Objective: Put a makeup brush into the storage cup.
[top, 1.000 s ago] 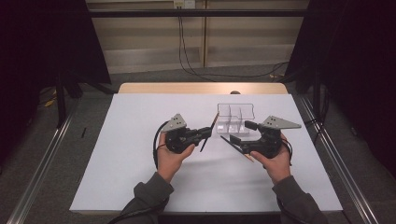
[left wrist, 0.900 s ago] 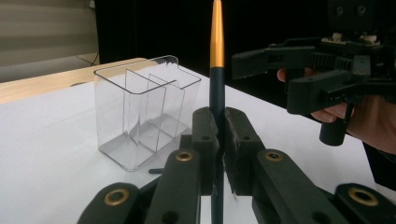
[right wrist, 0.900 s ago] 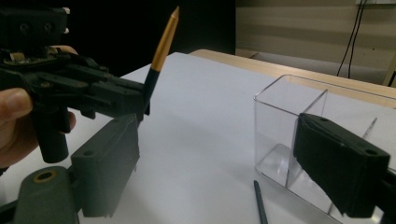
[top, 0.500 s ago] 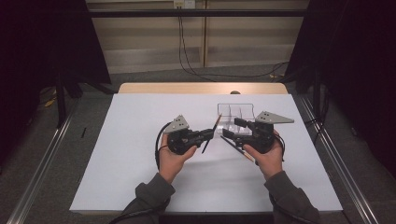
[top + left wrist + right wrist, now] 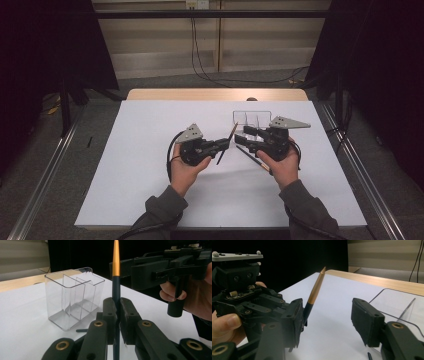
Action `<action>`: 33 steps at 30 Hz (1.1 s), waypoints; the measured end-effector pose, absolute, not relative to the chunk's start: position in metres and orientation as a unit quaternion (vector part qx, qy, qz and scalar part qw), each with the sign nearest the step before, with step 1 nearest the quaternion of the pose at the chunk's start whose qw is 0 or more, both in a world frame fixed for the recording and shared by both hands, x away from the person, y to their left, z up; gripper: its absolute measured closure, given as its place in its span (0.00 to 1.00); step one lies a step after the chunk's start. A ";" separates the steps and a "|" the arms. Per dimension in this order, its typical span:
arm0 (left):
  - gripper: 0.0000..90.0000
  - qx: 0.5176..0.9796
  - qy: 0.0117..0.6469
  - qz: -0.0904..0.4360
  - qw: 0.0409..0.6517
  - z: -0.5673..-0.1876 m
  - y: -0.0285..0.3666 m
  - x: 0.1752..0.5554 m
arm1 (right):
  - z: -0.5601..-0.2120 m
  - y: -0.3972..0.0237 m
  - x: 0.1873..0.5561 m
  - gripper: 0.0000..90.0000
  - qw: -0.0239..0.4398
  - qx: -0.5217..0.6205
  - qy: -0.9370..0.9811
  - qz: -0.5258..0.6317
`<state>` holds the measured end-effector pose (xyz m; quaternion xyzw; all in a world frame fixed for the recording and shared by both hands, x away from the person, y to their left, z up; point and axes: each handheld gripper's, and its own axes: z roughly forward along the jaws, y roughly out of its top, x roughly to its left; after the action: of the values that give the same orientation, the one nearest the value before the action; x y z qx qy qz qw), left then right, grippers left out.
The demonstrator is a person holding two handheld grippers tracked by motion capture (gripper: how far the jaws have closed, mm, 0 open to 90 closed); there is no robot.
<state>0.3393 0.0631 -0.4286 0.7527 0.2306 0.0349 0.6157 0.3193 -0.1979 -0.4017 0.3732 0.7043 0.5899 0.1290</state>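
Observation:
My left gripper (image 5: 223, 145) is shut on a dark pen with a gold tapered end (image 5: 231, 131), holding it upright and tilted; in the left gripper view the pen (image 5: 115, 277) rises between the pressed jaws of that gripper (image 5: 116, 312). My right gripper (image 5: 245, 136) faces it from the right, close by. Its jaws have just been closing and still stand apart (image 5: 330, 322). The pen (image 5: 314, 292) stands just beyond them, near the left pad (image 5: 294, 320), and neither pad presses on it.
A clear plastic box with compartments (image 5: 252, 119) stands on the white table sheet (image 5: 150, 190) behind the grippers, also close in the left gripper view (image 5: 75, 297). A second dark pen (image 5: 252, 157) lies on the sheet under the right hand.
The right gripper has moved left toward the pen held by the left gripper, and its jaws have narrowed. The left gripper has stayed put.

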 end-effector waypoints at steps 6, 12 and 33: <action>0.93 0.752 0.231 0.033 0.616 -0.430 0.060 0.338 | -0.397 -0.193 0.321 0.59 0.121 0.369 0.705 0.594; 0.93 0.754 0.227 0.033 0.616 -0.431 0.058 0.337 | -0.394 -0.189 0.321 0.71 0.117 0.362 0.707 0.596; 0.93 0.752 0.226 0.025 0.619 -0.432 0.055 0.336 | -0.396 -0.189 0.322 0.94 0.078 0.364 0.695 0.615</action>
<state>0.3360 0.0551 -0.4320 0.7518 0.2264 0.0251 0.6188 0.3220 -0.1890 -0.3965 0.3643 0.6950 0.6149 0.0782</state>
